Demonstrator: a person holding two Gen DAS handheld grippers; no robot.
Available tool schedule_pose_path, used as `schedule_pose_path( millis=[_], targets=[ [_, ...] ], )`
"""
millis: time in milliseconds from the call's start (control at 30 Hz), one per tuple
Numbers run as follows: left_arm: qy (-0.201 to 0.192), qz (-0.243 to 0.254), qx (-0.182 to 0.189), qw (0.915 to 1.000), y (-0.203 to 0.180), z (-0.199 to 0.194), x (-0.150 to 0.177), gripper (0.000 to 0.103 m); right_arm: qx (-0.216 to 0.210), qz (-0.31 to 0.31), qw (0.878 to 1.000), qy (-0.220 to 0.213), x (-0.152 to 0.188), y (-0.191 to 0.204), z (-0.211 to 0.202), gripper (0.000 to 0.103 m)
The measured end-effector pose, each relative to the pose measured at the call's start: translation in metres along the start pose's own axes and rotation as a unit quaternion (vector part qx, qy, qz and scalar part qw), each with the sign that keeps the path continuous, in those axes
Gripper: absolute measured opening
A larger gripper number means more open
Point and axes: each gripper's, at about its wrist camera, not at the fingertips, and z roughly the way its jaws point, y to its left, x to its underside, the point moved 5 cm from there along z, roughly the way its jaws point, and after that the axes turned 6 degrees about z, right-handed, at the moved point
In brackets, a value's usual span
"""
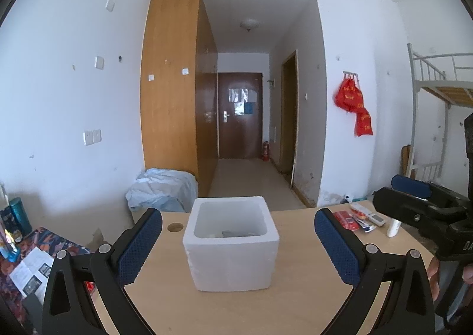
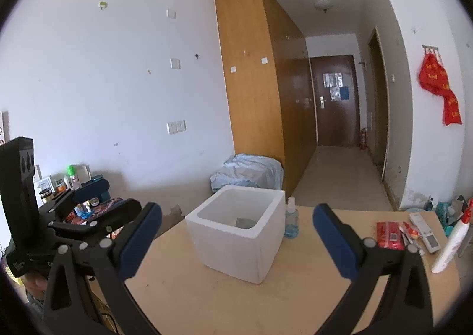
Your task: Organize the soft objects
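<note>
A white foam box (image 1: 232,249) stands on the light wooden table (image 1: 236,311), straight ahead of my left gripper (image 1: 238,242). Something grey (image 1: 236,233) lies at its bottom, mostly hidden by the rim. The left gripper's blue-padded jaws stand wide open on either side of the box, not touching it. In the right wrist view the same box (image 2: 239,234) sits just left of centre with the grey thing (image 2: 246,222) inside. My right gripper (image 2: 236,237) is open too, nothing between its fingers. Each gripper shows in the other's view, at the edge.
Red packets (image 2: 389,235), a white remote (image 2: 425,231) and a white spray bottle (image 2: 450,243) lie at the table's right end. A small blue-liquid bottle (image 2: 291,218) stands behind the box. A cluttered side table (image 2: 74,187) is at left; a covered bundle (image 1: 162,190) sits beyond.
</note>
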Motion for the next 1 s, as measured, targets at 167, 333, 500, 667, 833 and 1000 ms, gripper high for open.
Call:
schedule_pose_path(
  millis=[167,333,500,667,833,1000],
  targets=[
    [-0.013,-0.001,0.009,0.9999,-0.007,-0.02,0.0,0.103,0.01,-0.001,1.0,-0.01,0.003,0.002,-0.021,0.103],
    [-0.019,0.001,0.019,0.9996,-0.014,-0.03,0.002,0.103,0.024,0.004,1.0,-0.012,0.012,0.001,-0.035,0.103],
    [-0.026,-0.001,0.028,0.9993,-0.017,-0.037,0.01,0.103,0.03,0.006,0.999,-0.012,0.02,0.003,-0.043,0.103],
    [-0.028,-0.009,0.042,0.9987,-0.02,-0.04,0.021,0.103,0.028,0.012,0.999,-0.018,0.03,0.001,-0.048,0.103],
    [-0.037,-0.022,0.053,0.9977,-0.024,-0.039,0.036,0.103,0.044,0.018,0.998,-0.037,0.039,-0.008,-0.055,0.103],
    [-0.056,-0.019,0.05,0.997,-0.033,-0.038,0.054,0.103,0.061,0.017,0.997,-0.039,0.054,-0.018,-0.057,0.103]
  ],
)
